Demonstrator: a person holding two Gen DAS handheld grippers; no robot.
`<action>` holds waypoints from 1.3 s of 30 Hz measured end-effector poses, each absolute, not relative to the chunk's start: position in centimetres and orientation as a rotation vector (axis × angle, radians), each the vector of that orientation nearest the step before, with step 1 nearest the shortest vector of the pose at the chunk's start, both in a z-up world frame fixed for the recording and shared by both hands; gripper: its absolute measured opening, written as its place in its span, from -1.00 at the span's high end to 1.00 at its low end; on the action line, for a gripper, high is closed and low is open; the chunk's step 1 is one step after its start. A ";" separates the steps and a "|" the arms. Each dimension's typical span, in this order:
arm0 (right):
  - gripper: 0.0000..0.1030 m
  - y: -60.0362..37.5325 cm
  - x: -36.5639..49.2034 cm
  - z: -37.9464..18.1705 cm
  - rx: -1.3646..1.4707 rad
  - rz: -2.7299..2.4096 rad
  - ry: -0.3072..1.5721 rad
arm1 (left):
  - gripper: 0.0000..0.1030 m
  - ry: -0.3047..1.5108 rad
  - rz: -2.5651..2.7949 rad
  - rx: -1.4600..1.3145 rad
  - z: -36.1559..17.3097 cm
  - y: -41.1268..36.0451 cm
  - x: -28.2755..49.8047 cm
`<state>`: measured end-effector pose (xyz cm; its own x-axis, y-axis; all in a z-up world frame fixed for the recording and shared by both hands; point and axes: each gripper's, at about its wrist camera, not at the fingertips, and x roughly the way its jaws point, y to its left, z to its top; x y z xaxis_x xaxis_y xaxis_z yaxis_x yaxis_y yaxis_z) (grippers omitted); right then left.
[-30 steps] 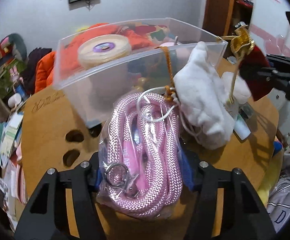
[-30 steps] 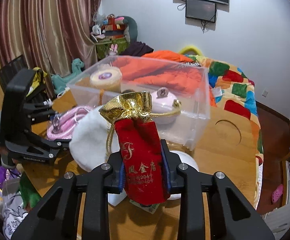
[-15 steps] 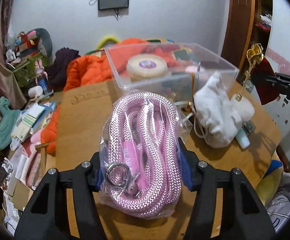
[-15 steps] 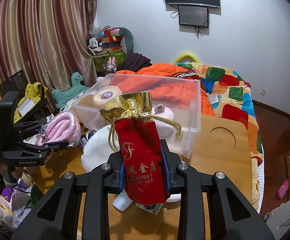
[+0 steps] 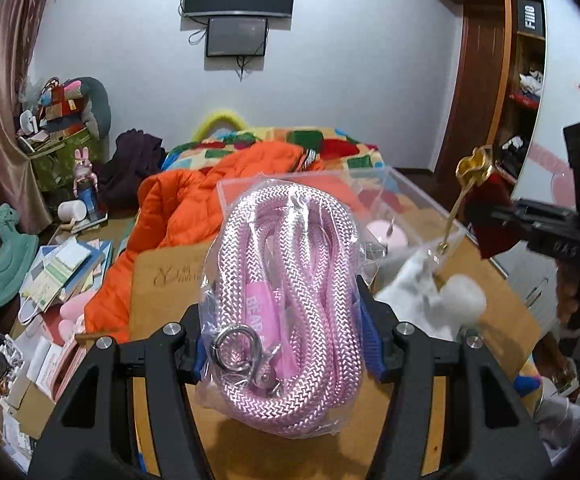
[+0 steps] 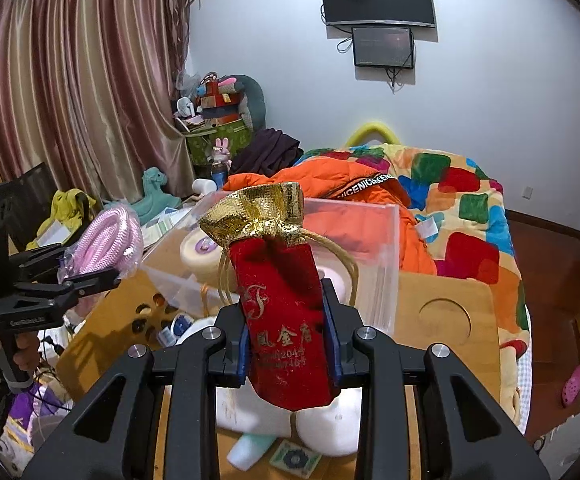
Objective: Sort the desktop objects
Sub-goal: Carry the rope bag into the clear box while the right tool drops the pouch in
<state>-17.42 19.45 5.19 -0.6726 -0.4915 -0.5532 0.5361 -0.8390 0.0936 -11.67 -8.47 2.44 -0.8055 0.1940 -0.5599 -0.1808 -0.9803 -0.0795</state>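
A coil of pink rope in a clear plastic bag [image 5: 290, 280] is held up above the wooden table [image 5: 162, 276], with my left gripper [image 5: 286, 344] shut on its sides. The bag hides most of the clear plastic box [image 5: 409, 196] behind it. My right gripper [image 6: 288, 344] is shut on a red velvet pouch with a gold top [image 6: 278, 288], lifted in front of the same box [image 6: 373, 240]. In the right wrist view the left gripper [image 6: 90, 264] and the rope [image 6: 106, 236] hang at the left. In the left wrist view the pouch [image 5: 489, 208] shows at the right.
Inside the box are a roll of tape [image 6: 202, 252] and a pink round item [image 5: 385, 236]. A white fluffy thing [image 5: 421, 296], a small tube [image 6: 250, 448] and a card [image 6: 293, 458] lie on the table. An orange jacket [image 5: 194, 216] and a bed lie behind; clutter covers the floor at left.
Both grippers have risen with their loads. The left one lifted the rope bag off the table, so the box has sunk behind the bag. The pouch stays gripped the same way.
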 end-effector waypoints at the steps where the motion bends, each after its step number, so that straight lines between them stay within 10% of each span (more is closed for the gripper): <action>1: 0.49 19.4 -17.6 5.2 0.779 -2.450 0.103 | -0.13 -0.037 2.813 -0.864 2.8 -8.5 -12.1; 39: 0.44 14.9 -27.7 1.0 0.953 -2.401 0.161 | -0.13 -0.022 2.693 -1.028 1.2 -5.5 -24.2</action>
